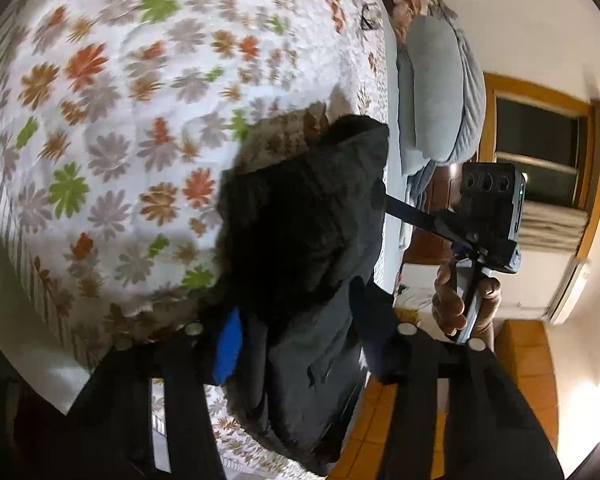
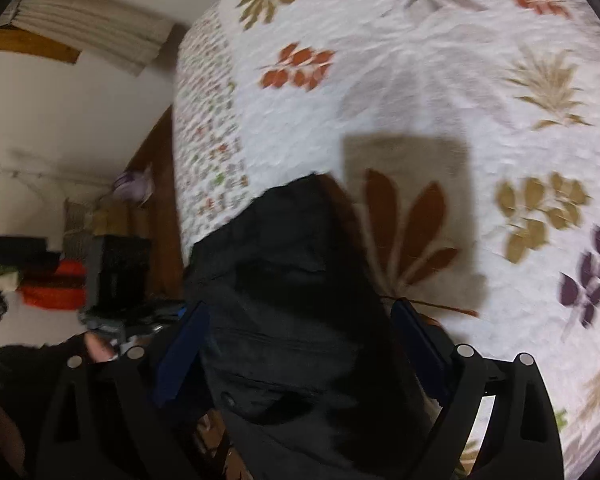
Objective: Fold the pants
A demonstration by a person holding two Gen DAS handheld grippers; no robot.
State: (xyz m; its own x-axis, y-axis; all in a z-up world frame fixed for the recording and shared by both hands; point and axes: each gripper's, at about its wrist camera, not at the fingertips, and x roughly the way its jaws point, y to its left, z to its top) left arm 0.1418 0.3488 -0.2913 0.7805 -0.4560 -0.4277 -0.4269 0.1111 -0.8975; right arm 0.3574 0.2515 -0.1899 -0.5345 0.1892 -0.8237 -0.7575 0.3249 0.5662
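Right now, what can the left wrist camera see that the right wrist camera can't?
Only the left wrist view shows the grey pillows, the dark window and the orange floor tiles. Only the right wrist view shows the orange thing by the wall and a purple leaf print. Both show the dark pants between gripper fingers and the flowered bedspread.
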